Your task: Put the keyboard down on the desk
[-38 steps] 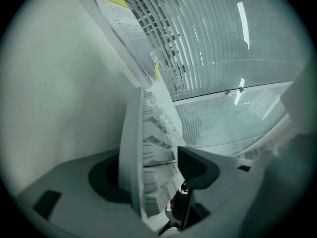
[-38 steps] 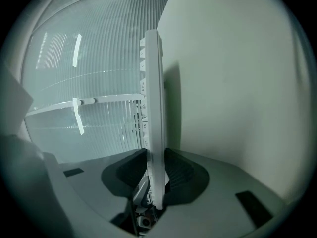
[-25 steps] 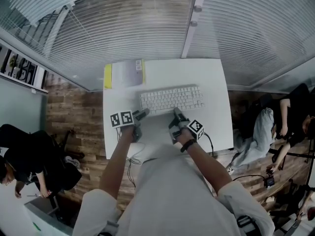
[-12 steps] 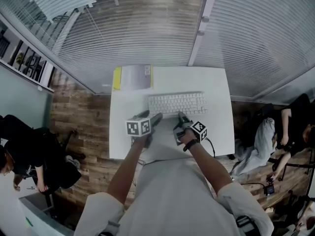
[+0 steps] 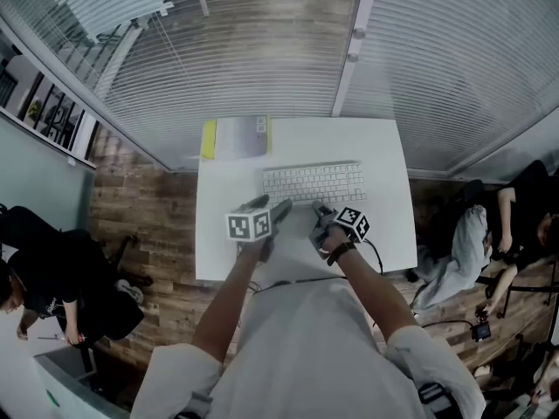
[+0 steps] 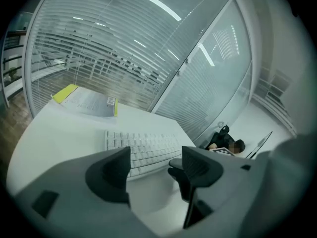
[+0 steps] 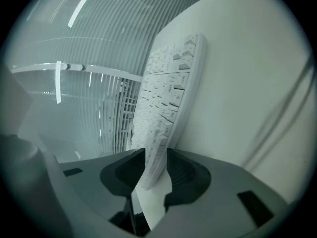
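White surface point(image 5: 223, 199) carries everything. Keyboard point(image 5: 313, 182), also white, lies flat on it, long side toward the person. Yellow-edged booklet point(image 5: 238, 137) lies beyond the keyboard's far-left corner, apart from it. Right gripper point(image 7: 157, 170) sits at the keyboard's near edge, about mid-length. Its jaws are opening with that edge between them, and a sliver of gap shows at one pad. Left gripper point(image 6: 156, 165) is just short of the keyboard's near-left part, jaws well apart, nothing between them.
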Tool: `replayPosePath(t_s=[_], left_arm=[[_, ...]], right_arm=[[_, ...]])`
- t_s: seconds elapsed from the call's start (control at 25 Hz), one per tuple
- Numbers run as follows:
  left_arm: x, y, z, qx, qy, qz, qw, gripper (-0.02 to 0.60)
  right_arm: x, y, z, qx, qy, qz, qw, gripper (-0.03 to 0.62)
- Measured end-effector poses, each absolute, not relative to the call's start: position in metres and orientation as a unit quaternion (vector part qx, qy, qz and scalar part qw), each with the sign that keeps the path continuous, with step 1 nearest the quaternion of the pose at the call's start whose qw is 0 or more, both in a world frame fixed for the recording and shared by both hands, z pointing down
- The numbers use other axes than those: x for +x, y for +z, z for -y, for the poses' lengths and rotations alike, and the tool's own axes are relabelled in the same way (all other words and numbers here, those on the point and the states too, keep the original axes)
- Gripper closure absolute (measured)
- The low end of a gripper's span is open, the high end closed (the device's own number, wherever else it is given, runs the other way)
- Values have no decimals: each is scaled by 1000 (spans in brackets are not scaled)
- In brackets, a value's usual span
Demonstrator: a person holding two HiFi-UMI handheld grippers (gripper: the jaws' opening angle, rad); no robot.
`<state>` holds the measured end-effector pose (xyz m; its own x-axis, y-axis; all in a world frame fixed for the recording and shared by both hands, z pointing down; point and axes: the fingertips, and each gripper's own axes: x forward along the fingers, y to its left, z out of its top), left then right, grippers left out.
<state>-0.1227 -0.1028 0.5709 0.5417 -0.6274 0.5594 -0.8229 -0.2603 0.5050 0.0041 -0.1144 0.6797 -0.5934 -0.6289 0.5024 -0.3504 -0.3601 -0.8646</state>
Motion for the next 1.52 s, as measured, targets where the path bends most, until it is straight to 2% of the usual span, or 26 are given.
replayPosePath(t_s=[0.12,0.24,0.44,0.56,0.8,1.0,1.16,1.32,1.52], left_arm=[[-122,569,105,786,113,464,392,259],[-119,559,108,799,103,467,365,259],[-115,525,116,817,87,486,298,261],[-110,505,123,828,69,491,262,262],[-108,461,129,840,74,513,161,342],[-108,417,132,836,63,537,94,439],[-122,392,134,818,50,569,69,523],[-132,379,135,806,53,588,45,554],[-121,357,132,802,41,596,-7,568]], right_arm=[[3,658,114,-424,-669,-604,89,454],[3,628,114,-414,-591,-691,48,454],[13,571,117,-453,-378,-806,-45,454],[14,530,122,-477,-254,-838,-72,454],[6,456,129,-492,-86,-862,-86,470],[9,402,137,-509,-28,-859,-55,534],[27,365,145,-551,15,-832,-56,558],[33,341,146,-556,33,-829,-50,573],[8,332,132,-535,66,-840,-54,583]])
